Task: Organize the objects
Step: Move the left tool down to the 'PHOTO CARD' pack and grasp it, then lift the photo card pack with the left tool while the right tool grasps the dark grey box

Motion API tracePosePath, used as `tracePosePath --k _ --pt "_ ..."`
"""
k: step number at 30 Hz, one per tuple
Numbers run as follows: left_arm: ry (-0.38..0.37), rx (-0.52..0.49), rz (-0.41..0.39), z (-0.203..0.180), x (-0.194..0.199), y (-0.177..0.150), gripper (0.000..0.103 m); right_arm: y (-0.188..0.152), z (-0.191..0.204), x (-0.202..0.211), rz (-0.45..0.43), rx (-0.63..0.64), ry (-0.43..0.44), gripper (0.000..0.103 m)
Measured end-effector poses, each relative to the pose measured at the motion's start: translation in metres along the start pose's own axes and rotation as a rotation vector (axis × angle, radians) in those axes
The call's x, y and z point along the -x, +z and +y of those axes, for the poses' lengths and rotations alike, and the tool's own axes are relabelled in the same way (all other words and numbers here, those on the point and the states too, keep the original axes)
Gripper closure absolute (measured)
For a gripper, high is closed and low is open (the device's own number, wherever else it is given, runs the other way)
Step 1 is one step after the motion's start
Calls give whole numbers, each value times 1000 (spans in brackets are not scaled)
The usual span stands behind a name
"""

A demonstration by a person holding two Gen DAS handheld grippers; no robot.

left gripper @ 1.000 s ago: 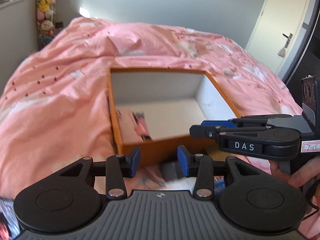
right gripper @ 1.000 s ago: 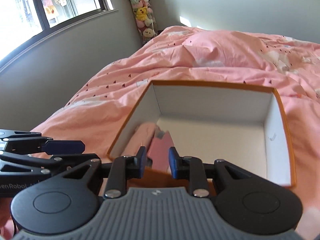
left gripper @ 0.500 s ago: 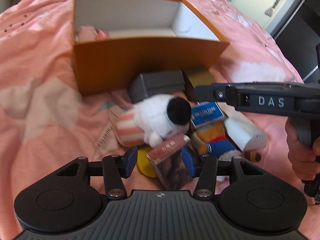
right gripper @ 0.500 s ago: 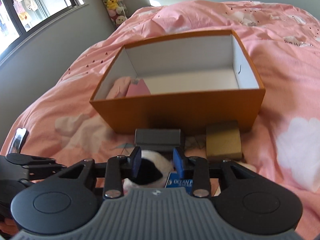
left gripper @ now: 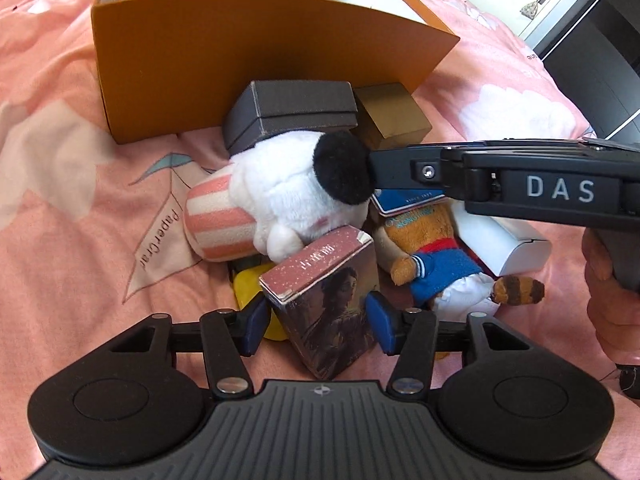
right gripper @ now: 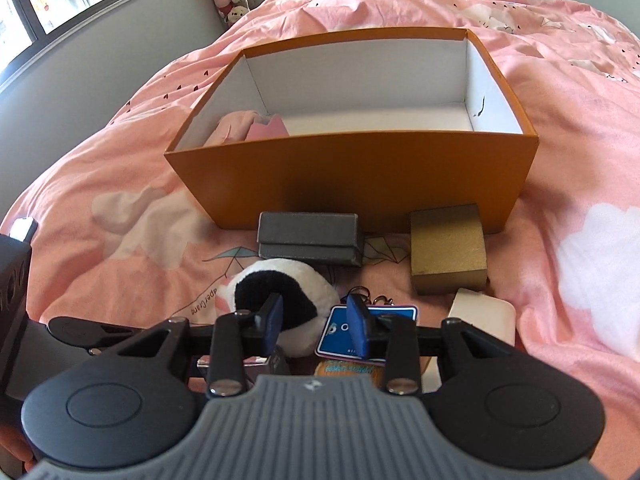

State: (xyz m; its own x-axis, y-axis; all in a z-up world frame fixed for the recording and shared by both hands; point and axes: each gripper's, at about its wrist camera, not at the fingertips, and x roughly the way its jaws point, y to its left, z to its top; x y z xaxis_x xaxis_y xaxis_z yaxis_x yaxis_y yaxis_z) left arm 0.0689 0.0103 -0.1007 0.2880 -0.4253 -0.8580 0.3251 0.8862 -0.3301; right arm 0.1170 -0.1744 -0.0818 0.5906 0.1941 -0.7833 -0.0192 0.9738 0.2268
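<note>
Pickup step was in hand, by my read: both grippers were down at the pile of loose items on the pink bedspread [right gripper: 580, 128], in front of the orange box [right gripper: 360, 168], w/ most things not yet packed. Left gripper [left gripper: 318, 322] was spread wide, pads either side of a small picture-printed box [left gripper: 332, 292] w/ a pink glitter top; a gap showed on each side, so not yet pinching. That box stood tilted at the near edge of the pile, leaning by a yellow item [left gripper: 250, 284] that was mostly hidden. Right gripper [right gripper: 316, 326] was also spread, holding nothing, hovering above the white plush w/ a black ear [right gripper: 280, 292] and a blue card [right gripper: 372, 332]; whether it touched either, can't tell. Around these lay a grey case [right gripper: 310, 240] and a gold box [right gripper: 448, 248], both just in front of the orange box wall, plus a bear in blue clothes [left gripper: 432, 248] and a white case [left gripper: 516, 244] on the right. Inside the orange box only something pink [right gripper: 256, 130] sat in the left corner; rest of the floor looked bare. Next move prob. called for closing the left pads squarely on the picture box's side faces, then lifting it clear of the plush before carrying it over the box rim. Since it stood tilted, a skewed squeeze could twist it out.
</note>
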Motion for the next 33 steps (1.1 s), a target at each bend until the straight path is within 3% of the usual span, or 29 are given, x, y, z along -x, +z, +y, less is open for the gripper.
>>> tracePosePath --k 6,16,23,33 --pt "5 -45 -15 -10 13 -4 64 0 1 -3 9 13 -14 65" --pt "-11 -70 3 -18 30 -10 75 2 2 -4 14 22 -18 65" --pt "27 -77 -19 -25 53 1 77 7 5 -2 3 82 -37 65" --pt "54 32 -104 -5 90 25 78 28 10 1 -21 212 -43 65"
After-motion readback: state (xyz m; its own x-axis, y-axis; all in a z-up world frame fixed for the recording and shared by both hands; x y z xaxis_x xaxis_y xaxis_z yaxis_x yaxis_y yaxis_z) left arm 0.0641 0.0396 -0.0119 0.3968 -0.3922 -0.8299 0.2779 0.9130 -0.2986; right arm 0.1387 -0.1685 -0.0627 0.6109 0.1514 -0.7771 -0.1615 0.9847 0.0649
